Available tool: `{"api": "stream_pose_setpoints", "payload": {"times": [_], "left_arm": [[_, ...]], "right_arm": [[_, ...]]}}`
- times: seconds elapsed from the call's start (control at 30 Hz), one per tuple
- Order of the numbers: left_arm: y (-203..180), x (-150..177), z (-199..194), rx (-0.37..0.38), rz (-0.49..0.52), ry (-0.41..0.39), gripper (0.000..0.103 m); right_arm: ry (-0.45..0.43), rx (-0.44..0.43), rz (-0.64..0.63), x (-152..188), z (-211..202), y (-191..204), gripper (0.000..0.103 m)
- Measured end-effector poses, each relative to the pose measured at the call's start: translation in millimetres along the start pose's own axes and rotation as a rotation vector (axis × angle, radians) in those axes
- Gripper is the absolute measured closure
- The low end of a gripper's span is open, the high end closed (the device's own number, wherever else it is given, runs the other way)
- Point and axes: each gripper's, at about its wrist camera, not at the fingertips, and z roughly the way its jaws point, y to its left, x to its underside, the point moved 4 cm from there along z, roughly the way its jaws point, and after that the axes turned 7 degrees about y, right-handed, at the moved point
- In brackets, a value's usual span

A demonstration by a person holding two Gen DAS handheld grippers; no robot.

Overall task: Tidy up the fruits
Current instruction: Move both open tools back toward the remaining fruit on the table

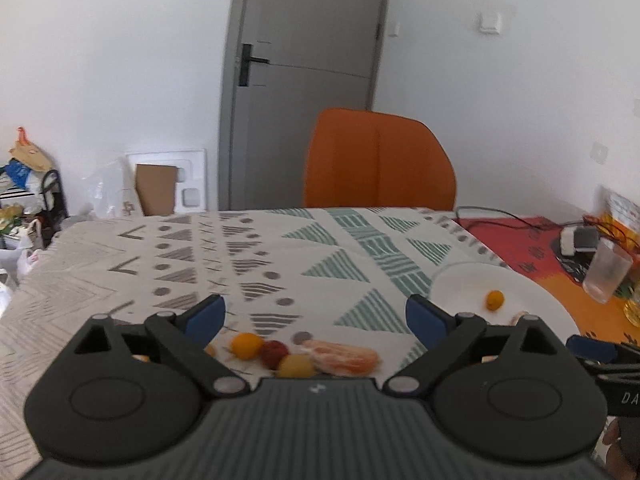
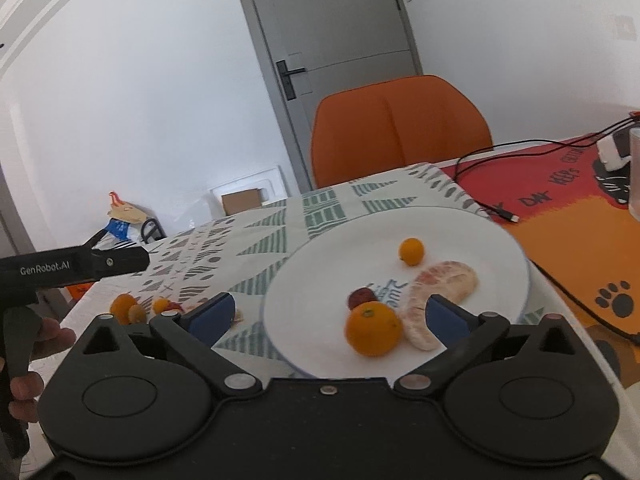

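Note:
A white plate (image 2: 460,224) lies on the patterned tablecloth and holds a large orange (image 2: 373,328), a dark red fruit (image 2: 362,297), a small kumquat (image 2: 411,251) and a peeled pomelo segment (image 2: 444,288). My right gripper (image 2: 329,314) is open above the plate's near edge, with the orange between its jaws, untouched. My left gripper (image 1: 316,316) is open above loose fruits on the cloth: a small orange fruit (image 1: 245,345), a red fruit (image 1: 274,353), a yellow fruit (image 1: 295,366) and a peeled citrus segment (image 1: 344,356). The plate (image 1: 460,284) lies to its right.
An orange chair (image 1: 378,160) stands behind the table's far edge. A red and orange mat (image 2: 560,208) with a black cable (image 2: 504,212) lies right of the plate. A clear cup (image 1: 606,276) stands at the far right. Bags and clutter (image 1: 24,200) sit left of the table.

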Motion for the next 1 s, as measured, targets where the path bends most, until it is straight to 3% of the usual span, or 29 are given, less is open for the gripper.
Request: {"api": "stream_pose_setpoints", "payload": {"times": [0.4, 0.83, 0.9, 1.0], "left_arm": [[55, 0, -22, -0.082, -0.079, -0.035, 0.007], [96, 11, -31, -0.116, -0.136, -0.052, 0.007], [100, 13, -30, -0.122, -0.136, -0.051, 0.007], [107, 16, -29, -0.12, -0.144, -0.051, 0.007]], "right_arm": [[-0.004, -0.042, -0.028, -2, 8, 32, 0.0], [0.021, -0.114, -0.112, -4, 14, 72, 0.0], [0.027, -0.114, -0.131, -3, 17, 79, 0.002], [0.045, -0.129, -0.145, -4, 23, 87, 0.013]]}}
